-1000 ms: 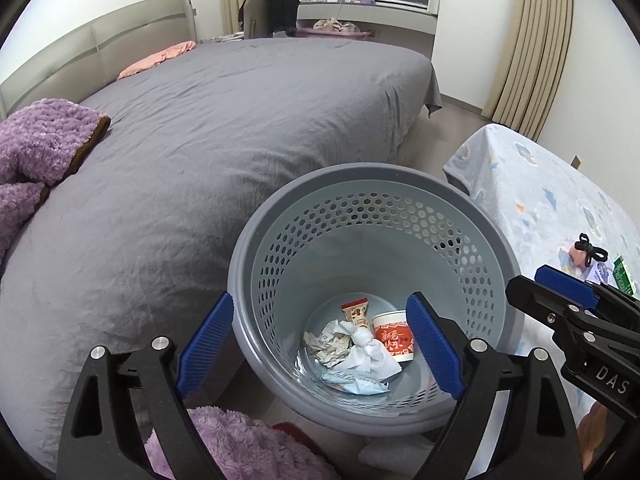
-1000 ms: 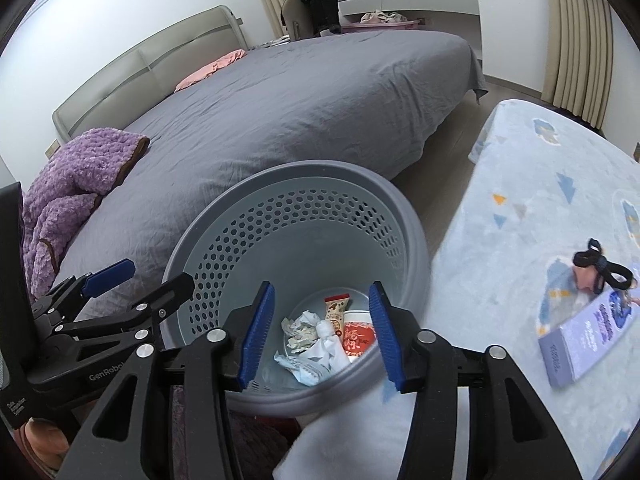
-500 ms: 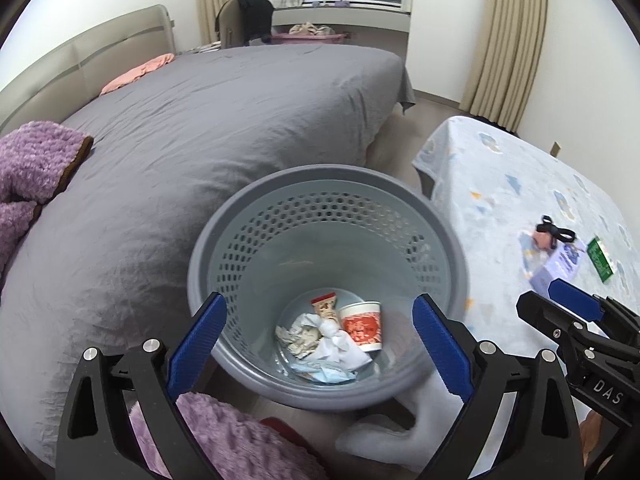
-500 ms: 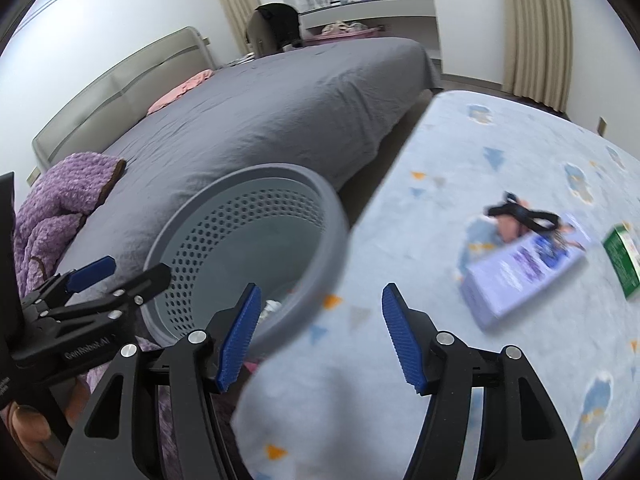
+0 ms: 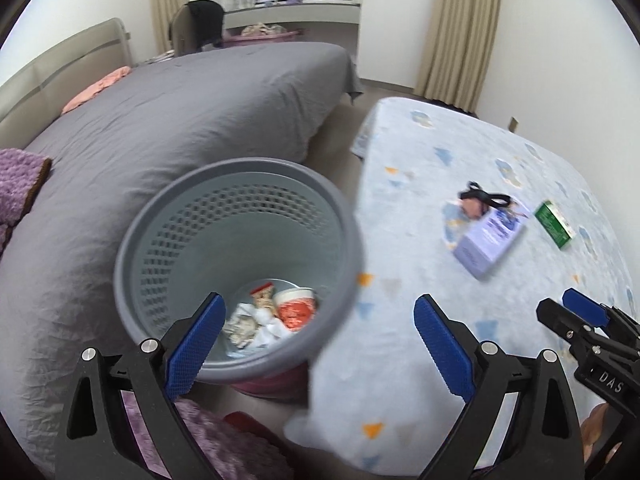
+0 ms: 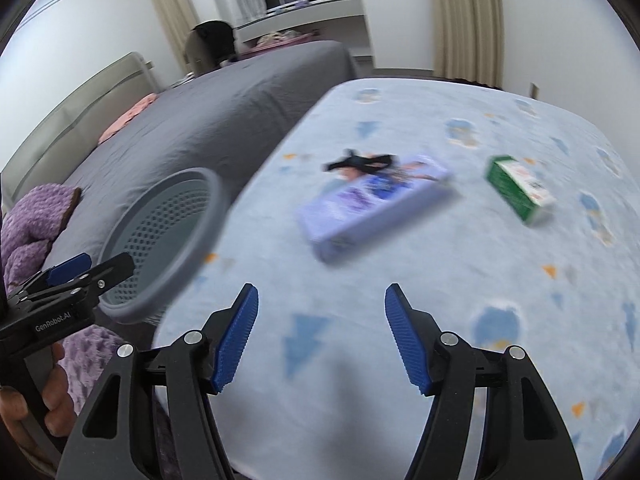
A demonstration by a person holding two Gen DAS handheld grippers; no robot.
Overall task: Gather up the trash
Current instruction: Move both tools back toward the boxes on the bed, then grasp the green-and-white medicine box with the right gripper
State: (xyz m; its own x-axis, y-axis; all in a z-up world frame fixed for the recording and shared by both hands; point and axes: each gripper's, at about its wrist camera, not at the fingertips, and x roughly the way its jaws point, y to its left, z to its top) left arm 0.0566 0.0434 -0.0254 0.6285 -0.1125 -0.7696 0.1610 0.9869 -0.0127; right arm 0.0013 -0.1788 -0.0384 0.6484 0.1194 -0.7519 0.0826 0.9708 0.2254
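A grey perforated trash basket (image 5: 160, 240) stands between the grey bed and a table with a light blue cloth (image 5: 420, 340); it holds a red-and-white cup (image 5: 296, 308) and crumpled wrappers (image 5: 252, 324). On the cloth lie a purple box (image 6: 372, 200), a green box (image 6: 520, 188) and a black clip (image 6: 360, 160). My left gripper (image 5: 320, 340) is open and empty above the basket's near rim. My right gripper (image 6: 320, 340) is open and empty over the cloth, short of the purple box. The basket also shows in the right wrist view (image 6: 160, 240).
A large grey bed (image 5: 180, 128) fills the left, with a purple blanket (image 5: 20, 184) on it. Purple fabric (image 5: 224, 448) lies below the basket. Curtains (image 5: 460, 28) and a chair (image 5: 200, 24) stand at the back wall.
Both grippers have swung right, away from the basket toward the table. The right gripper has left the basket and now faces the boxes, its jaws opened wider.
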